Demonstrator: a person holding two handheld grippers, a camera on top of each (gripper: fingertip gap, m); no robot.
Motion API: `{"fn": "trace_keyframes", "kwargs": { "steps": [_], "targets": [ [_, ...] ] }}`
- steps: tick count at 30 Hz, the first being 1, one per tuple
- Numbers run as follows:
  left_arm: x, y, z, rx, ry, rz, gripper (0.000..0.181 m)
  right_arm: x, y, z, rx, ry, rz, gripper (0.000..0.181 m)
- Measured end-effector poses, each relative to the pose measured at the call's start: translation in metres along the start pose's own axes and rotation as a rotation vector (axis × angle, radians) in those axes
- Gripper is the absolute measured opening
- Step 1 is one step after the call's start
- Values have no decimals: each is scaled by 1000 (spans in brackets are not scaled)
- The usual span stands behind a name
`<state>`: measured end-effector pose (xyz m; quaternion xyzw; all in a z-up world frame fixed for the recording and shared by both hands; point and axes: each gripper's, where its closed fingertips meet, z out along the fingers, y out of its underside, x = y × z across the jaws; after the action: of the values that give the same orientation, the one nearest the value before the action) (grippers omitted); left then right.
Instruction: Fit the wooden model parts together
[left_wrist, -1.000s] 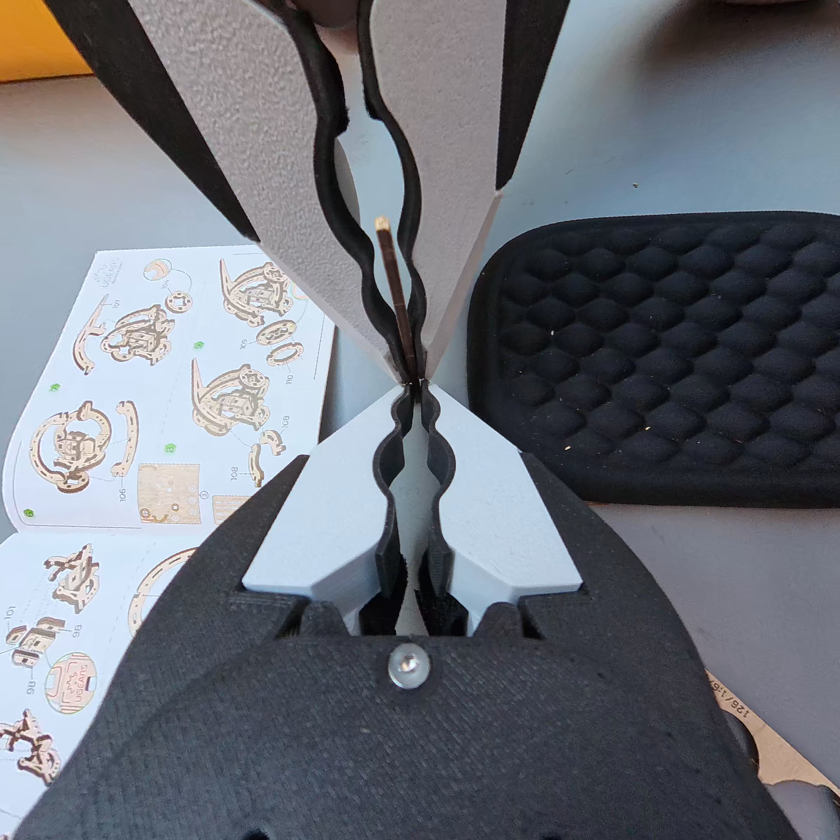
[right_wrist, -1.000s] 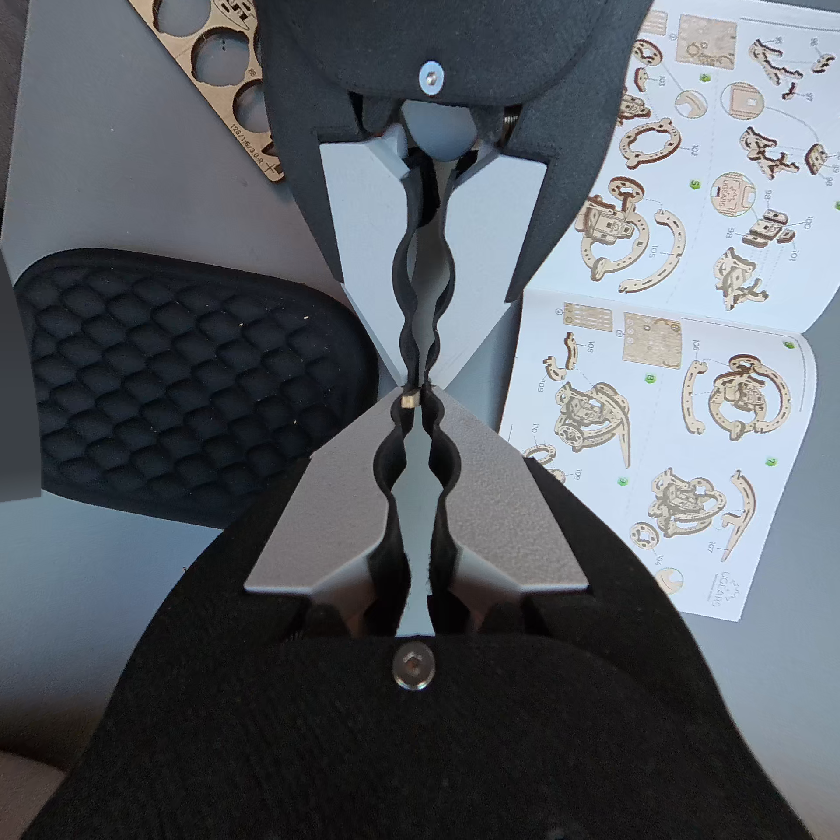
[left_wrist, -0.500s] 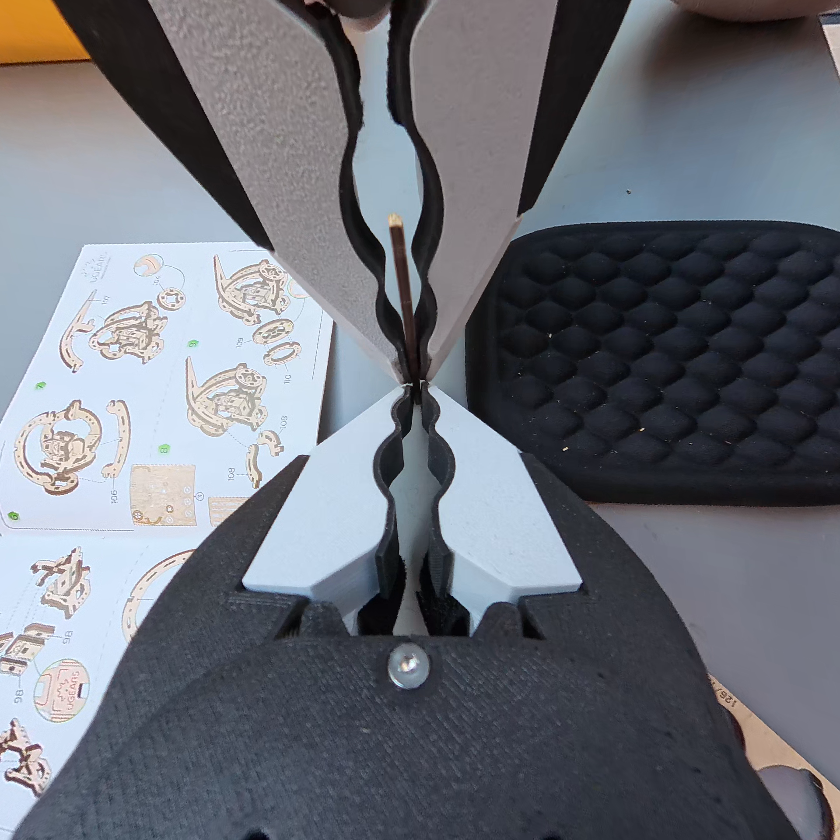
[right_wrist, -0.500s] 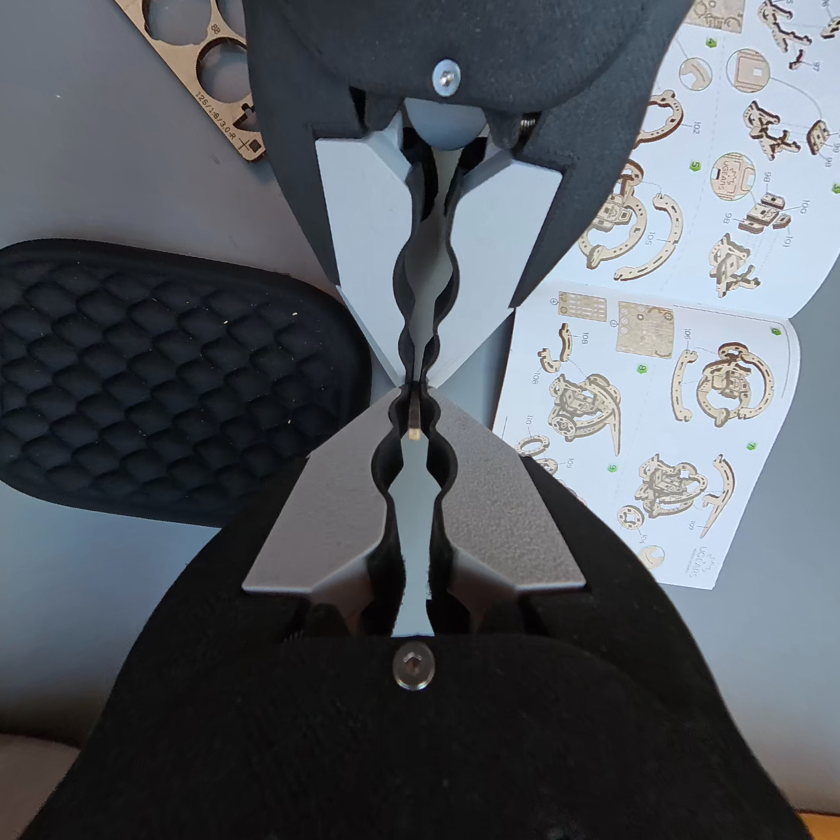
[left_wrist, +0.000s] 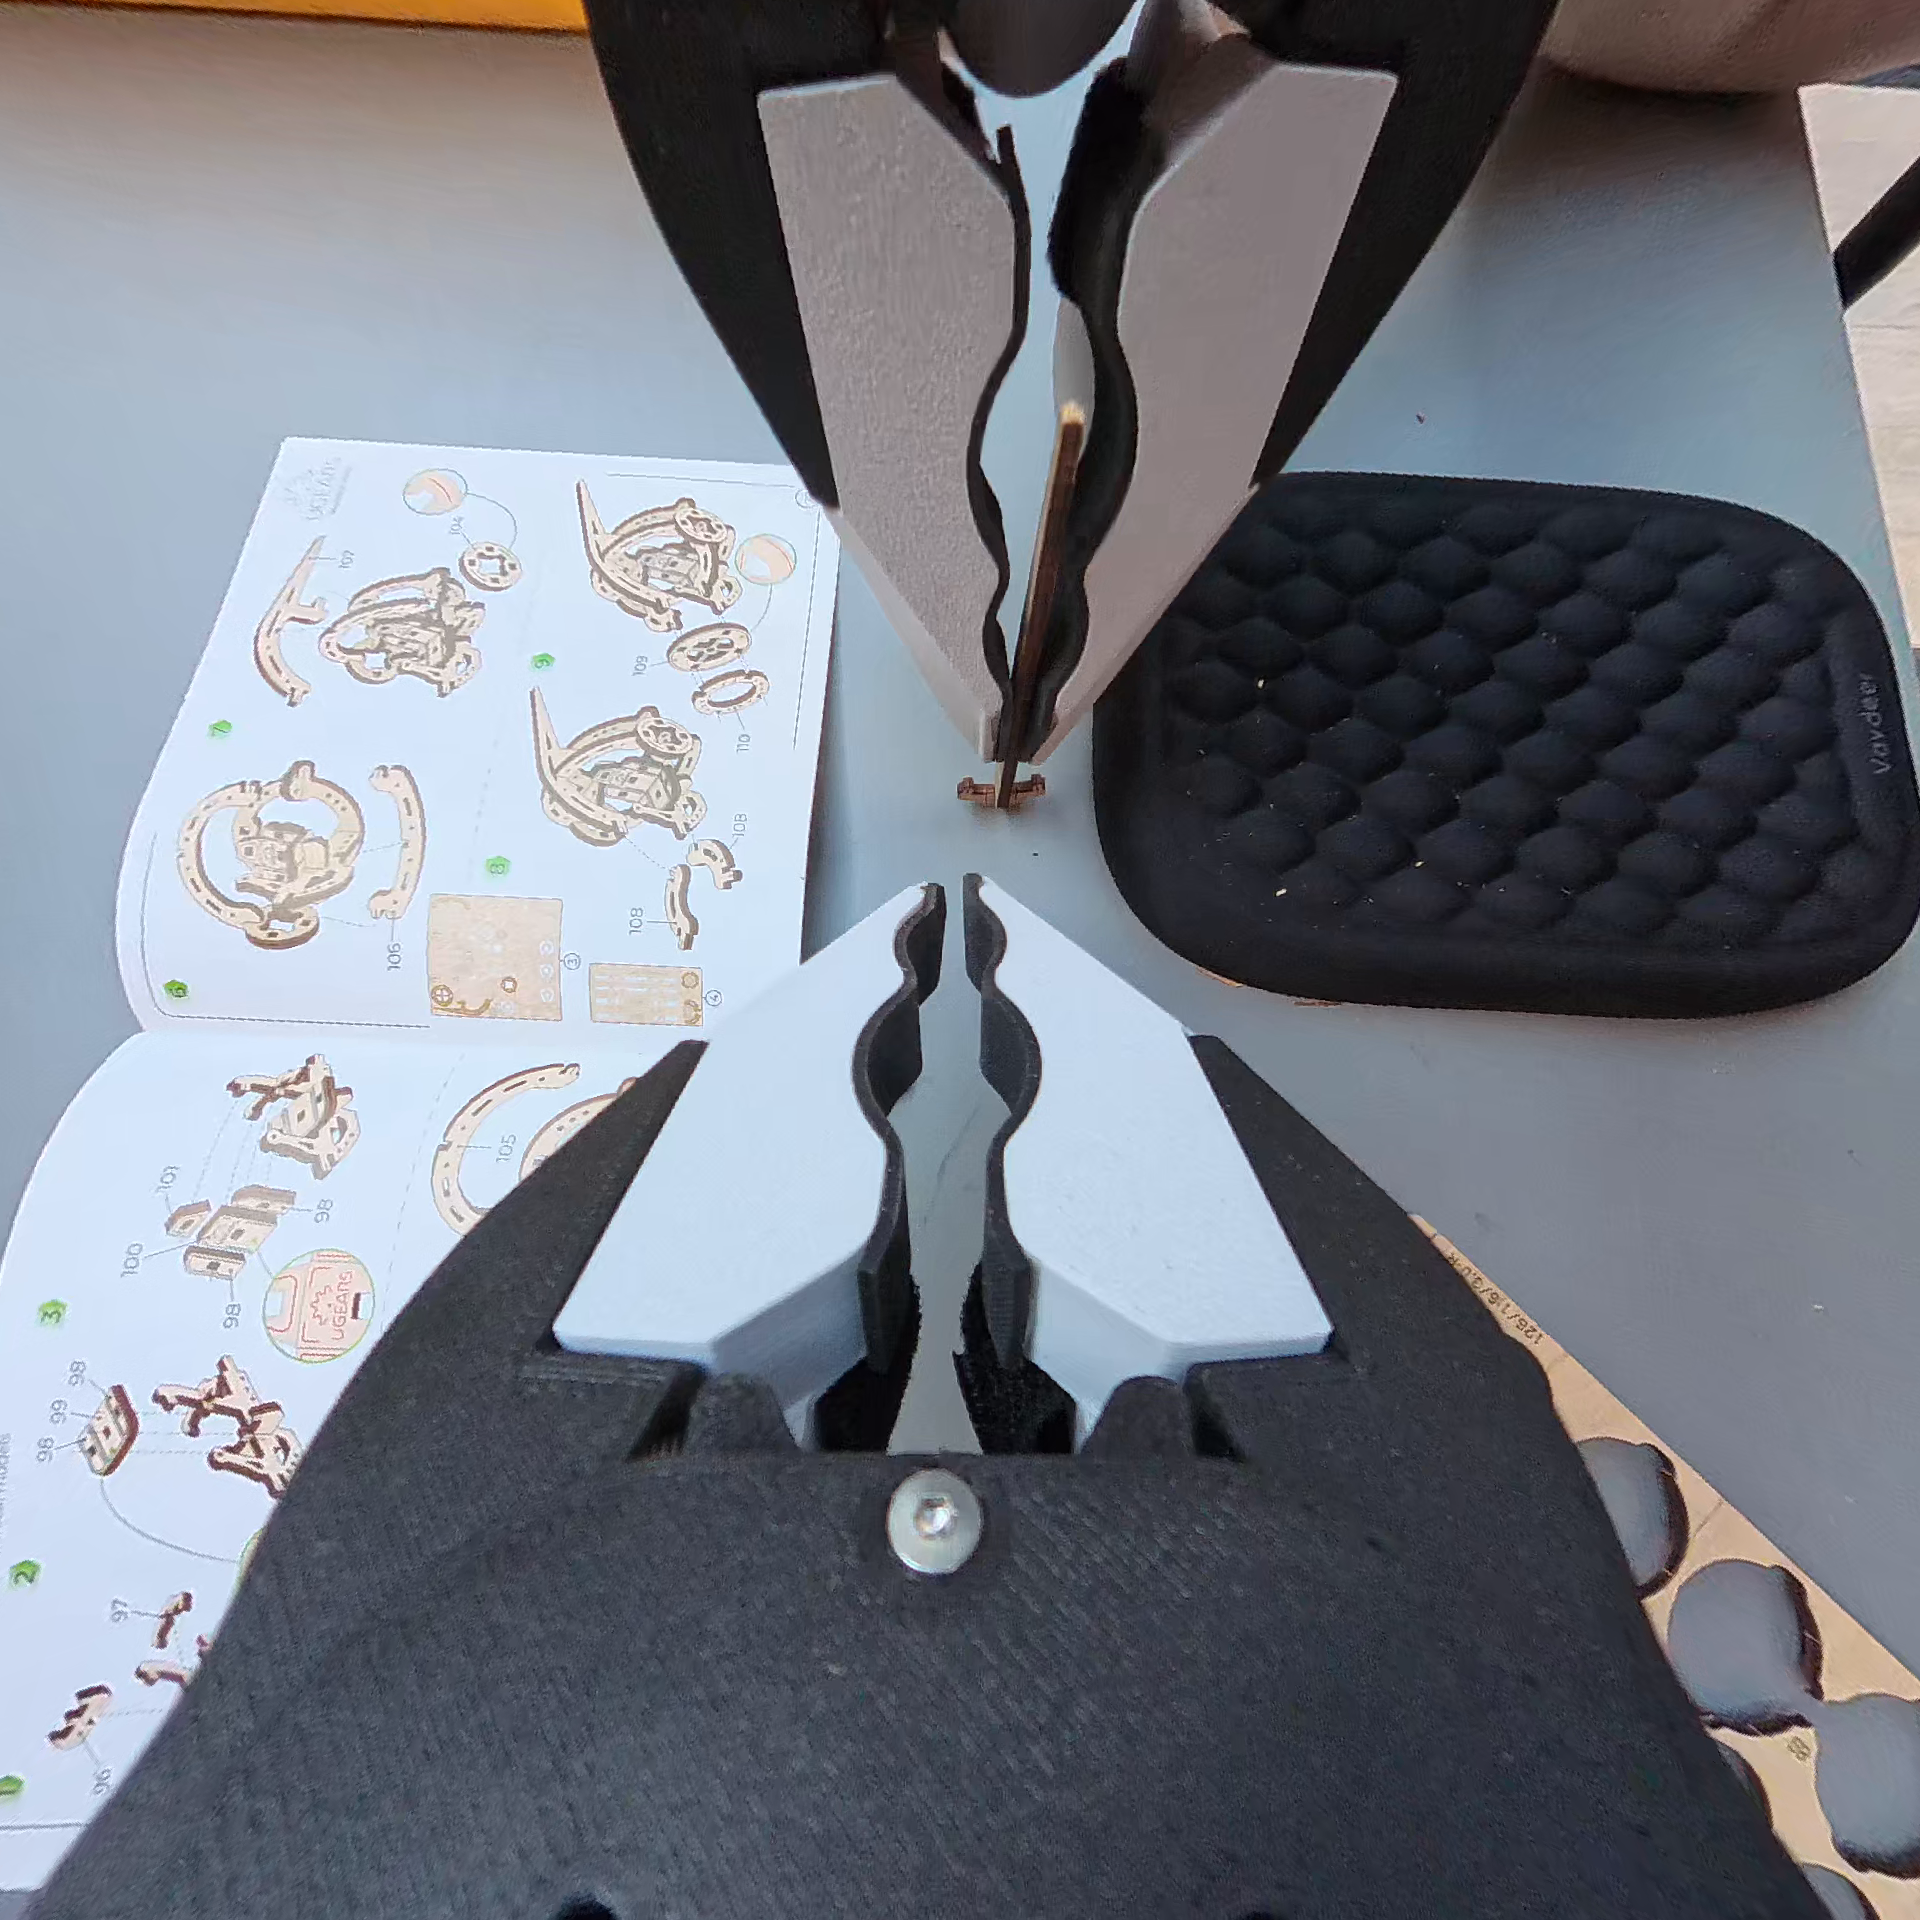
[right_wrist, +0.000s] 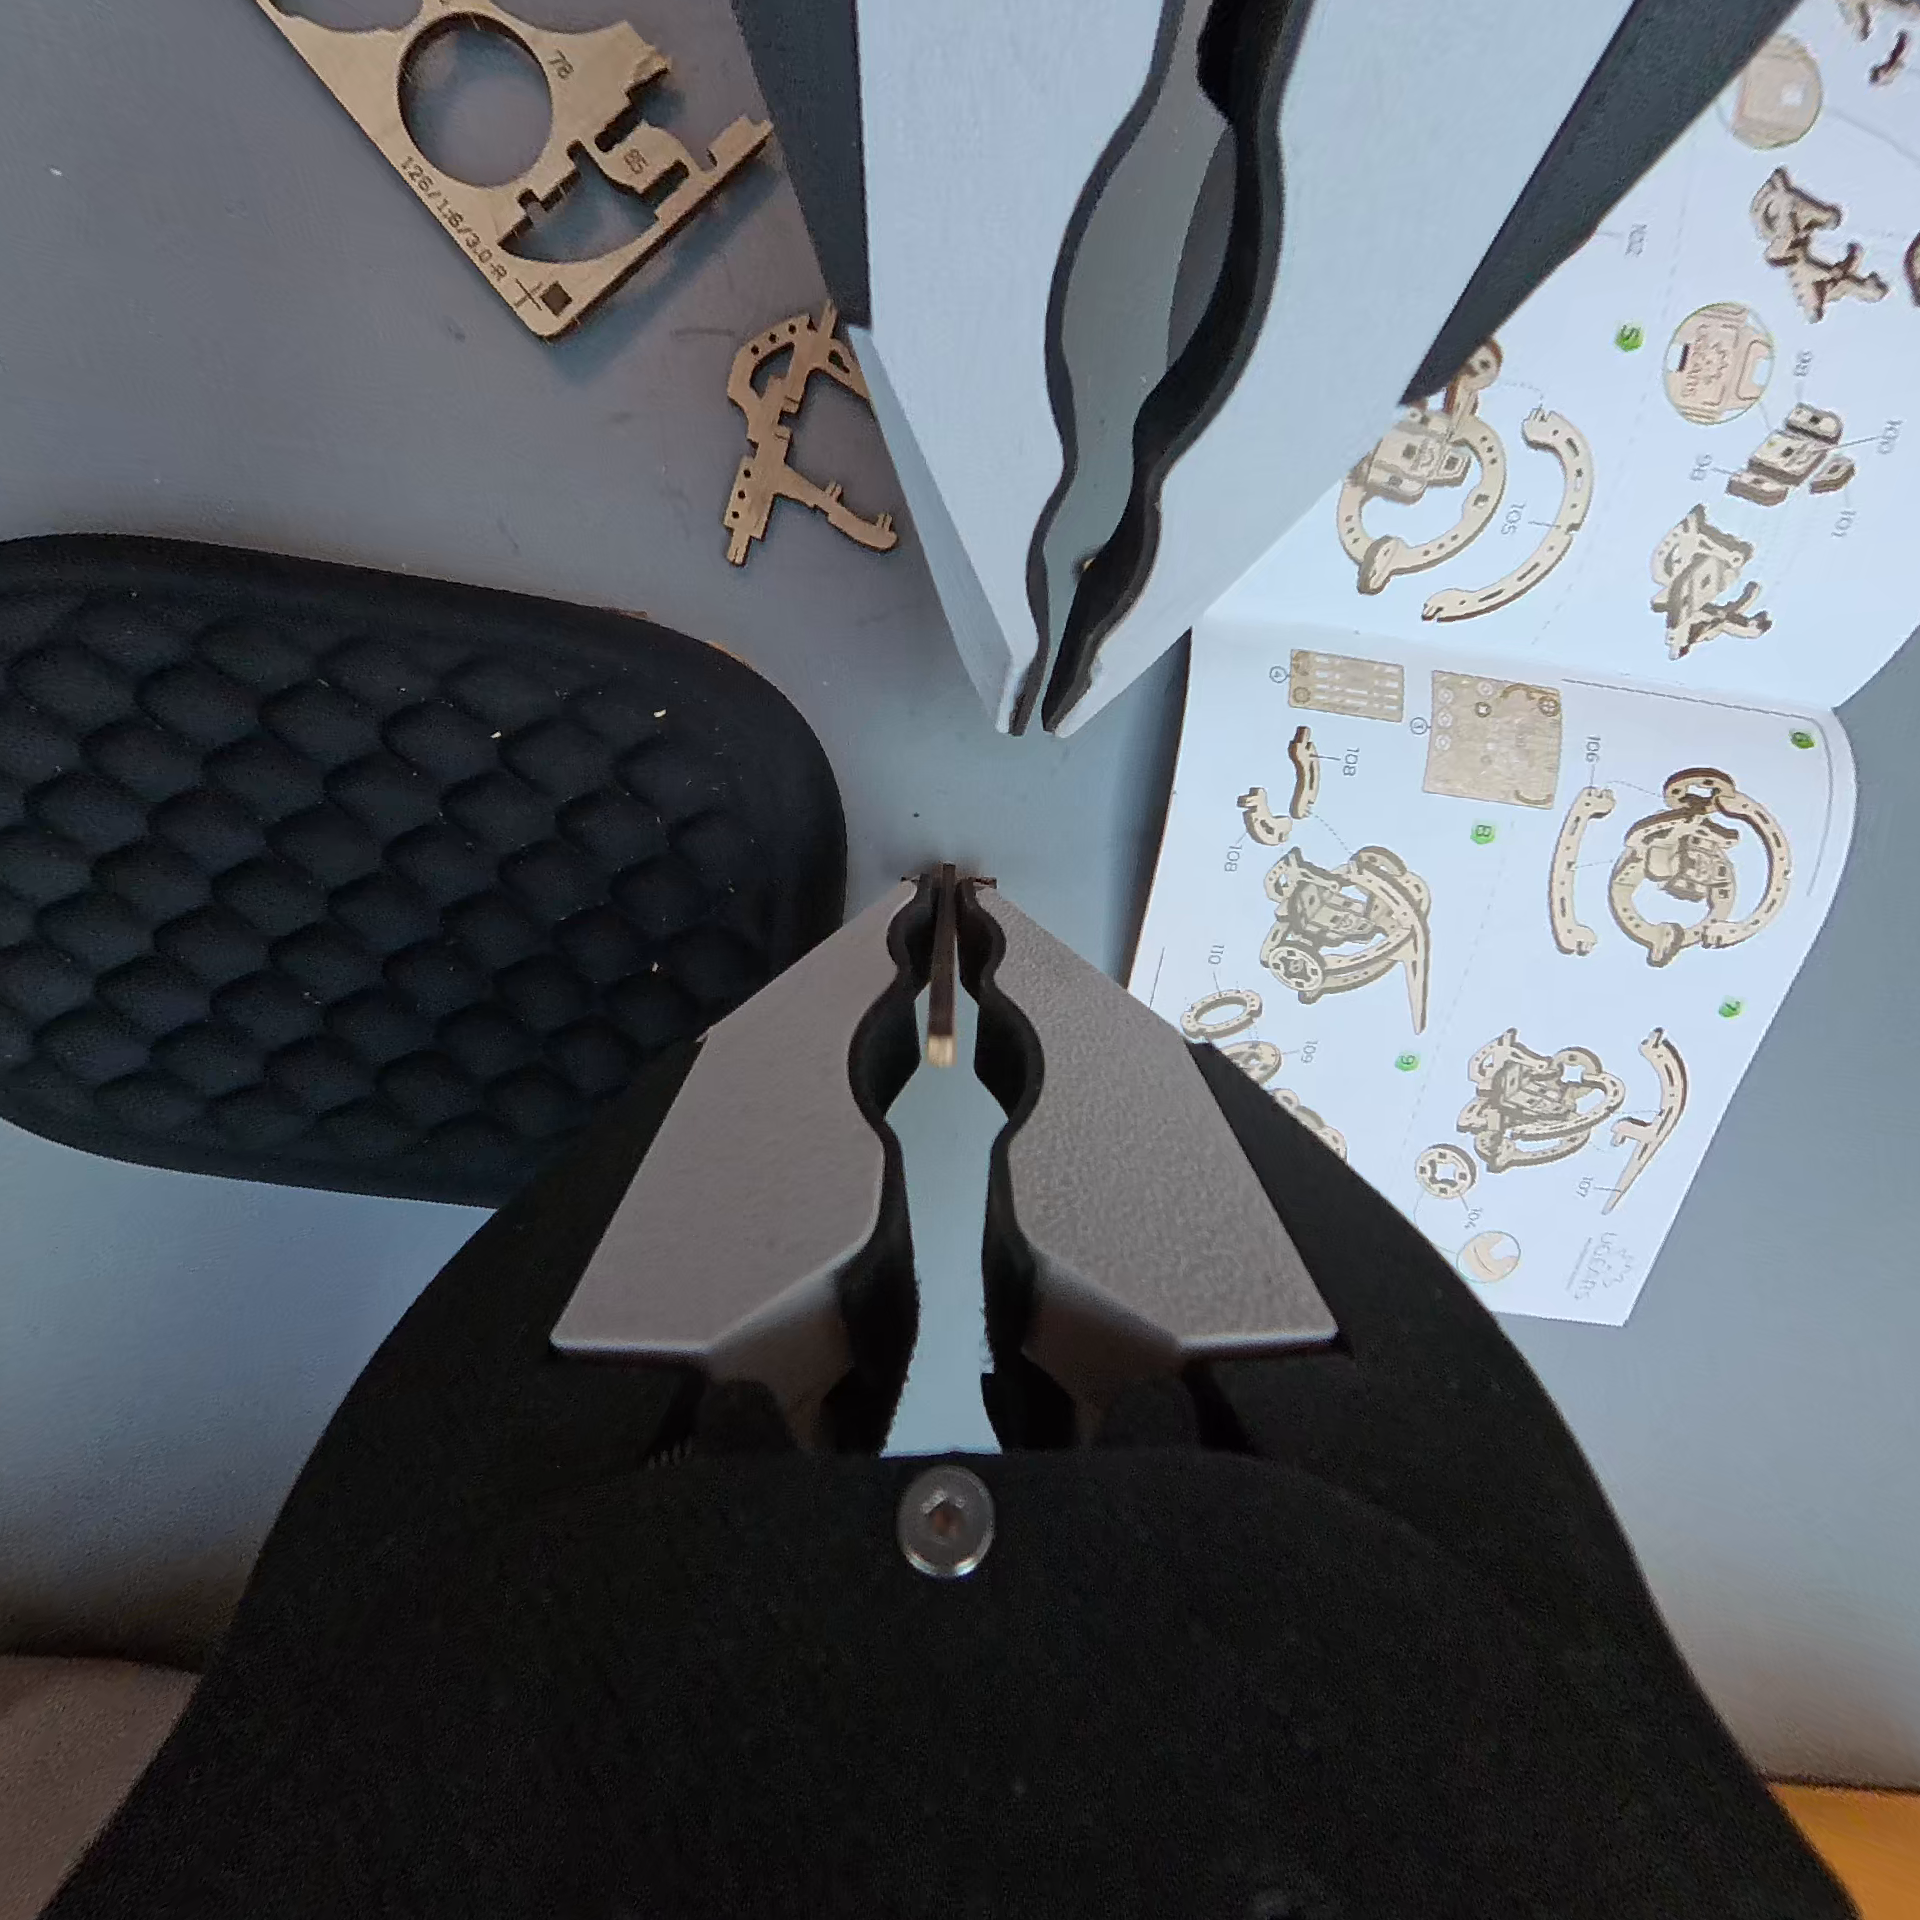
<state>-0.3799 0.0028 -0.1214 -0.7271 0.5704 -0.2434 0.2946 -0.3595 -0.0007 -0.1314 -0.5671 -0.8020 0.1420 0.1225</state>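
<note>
A: Pad (left_wrist: 1507, 748)?
B: Black cloth, quilted, matt.
A: Table (left_wrist: 416, 260)?
B: Smooth grey, matt.
A: Booklet (left_wrist: 488, 727)?
B: White paper, slight sheen.
A: Strip (left_wrist: 1049, 582)?
B: Thin pale wood, dark cut edges. Left gripper (left_wrist: 953, 894): matt grainy plastic, shiny metal screw.

A strip of bare grey table (left_wrist: 1039, 852) separates the left gripper (left_wrist: 953, 885) from the right gripper (left_wrist: 1023, 738) facing it, whose tips pinch a thin wooden piece (left_wrist: 1051, 582) that juts into that gap. To the left gripper's left lies the open instruction booklet (left_wrist: 436, 727), to its right the black honeycomb pad (left_wrist: 1507, 748), both flat and low. Beyond the right gripper's tips and to its left, a loose wooden cutout (right_wrist: 790, 436) and a punched wooden sheet (right_wrist: 540, 156) lie on the table.
</note>
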Motion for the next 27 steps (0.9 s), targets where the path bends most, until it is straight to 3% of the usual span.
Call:
{"fn": "trace_keyframes", "kwargs": {
  "steps": [16,27],
  "targets": [
    [-8,2,-2,-8,-34,-10,0,-1,3,4,-96,57,-72,1],
    [-28,-7,-37,42,-131,-6,0,-2,3,5,-140,-14,-41,0]
  ]
}}
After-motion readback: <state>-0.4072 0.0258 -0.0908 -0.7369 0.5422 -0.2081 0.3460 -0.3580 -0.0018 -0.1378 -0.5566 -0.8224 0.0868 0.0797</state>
